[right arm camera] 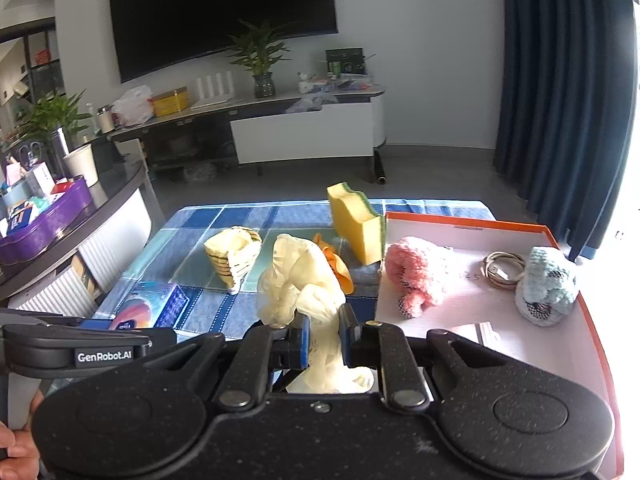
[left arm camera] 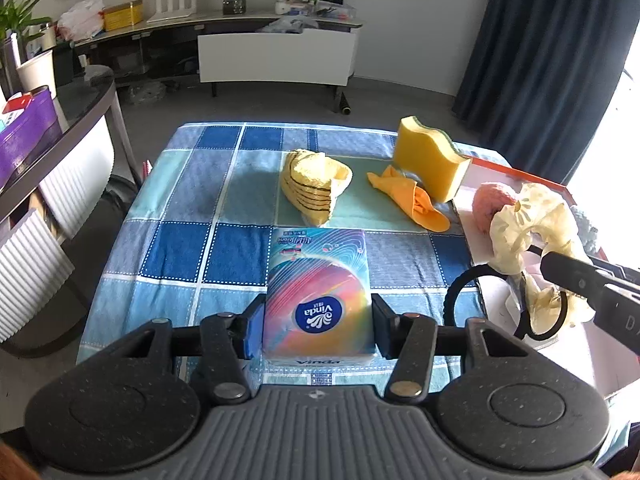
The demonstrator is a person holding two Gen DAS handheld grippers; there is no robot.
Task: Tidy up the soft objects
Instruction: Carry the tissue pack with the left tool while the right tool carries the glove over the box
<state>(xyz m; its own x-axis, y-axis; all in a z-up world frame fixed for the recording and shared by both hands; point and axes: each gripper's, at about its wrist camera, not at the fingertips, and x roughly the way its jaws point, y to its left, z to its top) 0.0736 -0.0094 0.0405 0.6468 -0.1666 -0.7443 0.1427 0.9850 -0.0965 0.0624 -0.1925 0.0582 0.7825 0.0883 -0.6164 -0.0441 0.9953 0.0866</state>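
Note:
My left gripper (left arm camera: 318, 326) is shut on a colourful Vinda tissue pack (left arm camera: 318, 296) just above the blue checked cloth (left arm camera: 192, 208). My right gripper (right arm camera: 324, 340) is shut on a cream frilly scrunchie (right arm camera: 302, 276), also seen from the left wrist (left arm camera: 532, 224), held at the left edge of the orange-rimmed white tray (right arm camera: 488, 300). A pink fluffy item (right arm camera: 416, 268) and a pale blue fluffy item (right arm camera: 546, 284) lie in the tray. On the cloth lie a yellow striped cloth (left arm camera: 310, 186), an orange cloth (left arm camera: 416, 200) and an upright yellow sponge (left arm camera: 430, 158).
A coiled cable (right arm camera: 502, 268) lies in the tray. A black hair band (left arm camera: 464, 292) shows near the tray's edge. A side table with a purple box (left arm camera: 24, 136) stands to the left. A TV cabinet (left arm camera: 276, 56) and a dark curtain (left arm camera: 552, 52) stand beyond the table.

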